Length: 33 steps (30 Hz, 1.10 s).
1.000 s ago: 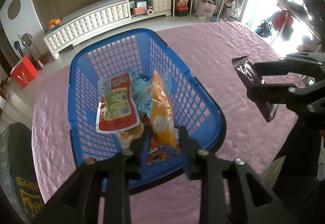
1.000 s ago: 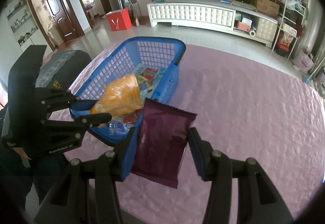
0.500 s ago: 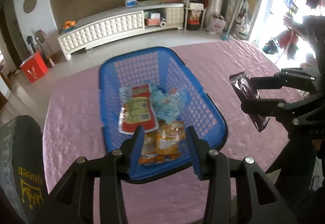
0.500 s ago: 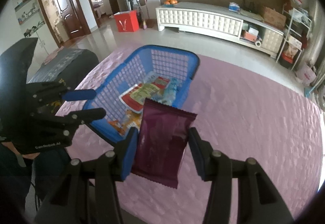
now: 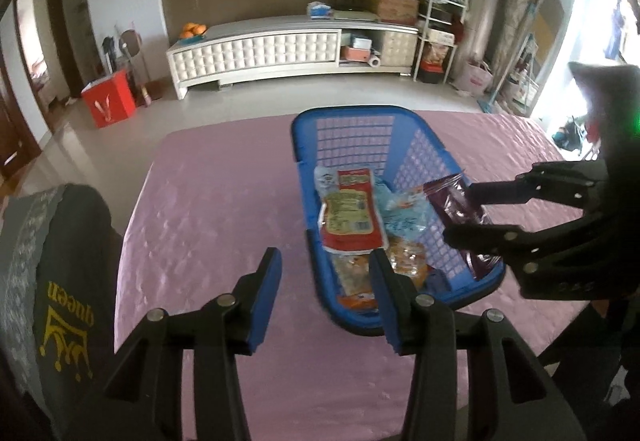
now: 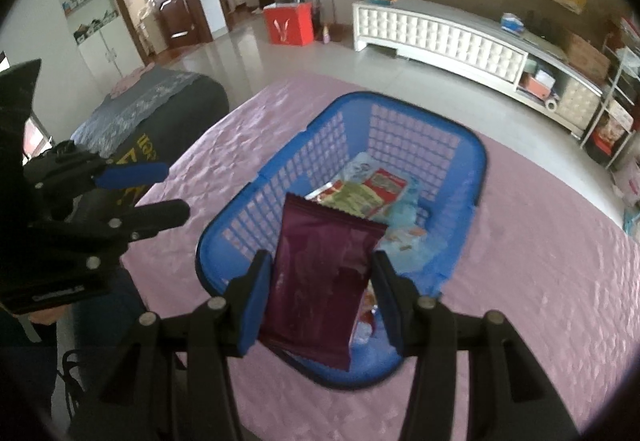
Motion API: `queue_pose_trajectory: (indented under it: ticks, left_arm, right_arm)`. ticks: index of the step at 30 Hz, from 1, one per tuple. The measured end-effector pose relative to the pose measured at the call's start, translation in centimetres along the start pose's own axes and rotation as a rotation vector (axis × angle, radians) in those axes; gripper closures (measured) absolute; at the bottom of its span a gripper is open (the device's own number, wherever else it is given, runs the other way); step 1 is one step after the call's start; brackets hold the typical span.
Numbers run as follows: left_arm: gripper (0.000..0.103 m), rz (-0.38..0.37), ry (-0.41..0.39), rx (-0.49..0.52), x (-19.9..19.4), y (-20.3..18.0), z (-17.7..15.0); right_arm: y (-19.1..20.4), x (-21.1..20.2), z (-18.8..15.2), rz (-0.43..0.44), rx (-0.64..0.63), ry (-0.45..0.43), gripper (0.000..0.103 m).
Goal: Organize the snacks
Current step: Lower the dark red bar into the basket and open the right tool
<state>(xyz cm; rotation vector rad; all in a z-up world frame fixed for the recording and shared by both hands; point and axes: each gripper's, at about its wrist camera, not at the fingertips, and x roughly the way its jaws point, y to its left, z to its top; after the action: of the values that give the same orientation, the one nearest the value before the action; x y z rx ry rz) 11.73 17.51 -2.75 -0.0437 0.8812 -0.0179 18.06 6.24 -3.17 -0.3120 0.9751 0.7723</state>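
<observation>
A blue plastic basket [image 5: 362, 129] [image 6: 408, 109] stands on the pink tablecloth. It holds several snack packets, among them a red-and-green pouch [image 5: 352, 217] [image 6: 360, 197] and an orange bag [image 5: 408, 261]. My right gripper [image 6: 318, 293] [image 5: 466, 211] is shut on a dark purple snack packet [image 6: 320, 281] [image 5: 460, 217] and holds it over the basket's near end. My left gripper [image 5: 324, 297] [image 6: 160, 187] is open and empty, above the cloth just left of the basket.
A dark grey chair back with yellow lettering [image 5: 60, 281] [image 6: 160, 109] stands at the table's left edge. The pink cloth [image 5: 220, 201] stretches left of the basket and to its right [image 6: 560, 261]. A white cabinet [image 5: 280, 49] lines the far wall.
My left gripper let the orange bag fall into the basket, opened and pulled back to the left. My right gripper carried the purple packet from beside the basket to above it.
</observation>
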Motion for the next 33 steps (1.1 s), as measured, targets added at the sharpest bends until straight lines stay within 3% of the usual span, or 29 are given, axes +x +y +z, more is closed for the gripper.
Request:
queue_pose_trajectory:
  ticks: [8,13,24,33]
  left_arm:
    - [0.06,0.014,0.024,-0.021,1.7,1.8,-0.7]
    - [0.06,-0.019,0.016,-0.043,2.0,2.5,-0.4]
    - [0.06,-0.027,0.016,-0.059,2.3,2.7,-0.8]
    - [0.06,-0.024,-0.015,-0.062,2.0,2.5,-1.4]
  right_arm:
    - [0.9,4.3,1.0,0.022,-0.007,0.084,0.048]
    - [1.3,6.5,1.2,0.024,-0.008,0.139,0.048]
    - [1.7,8.0,1.0,0.02,-0.028,0.172,0.048]
    - [1.4,7.6,0.6,0.005,-0.025,0.151,0.034]
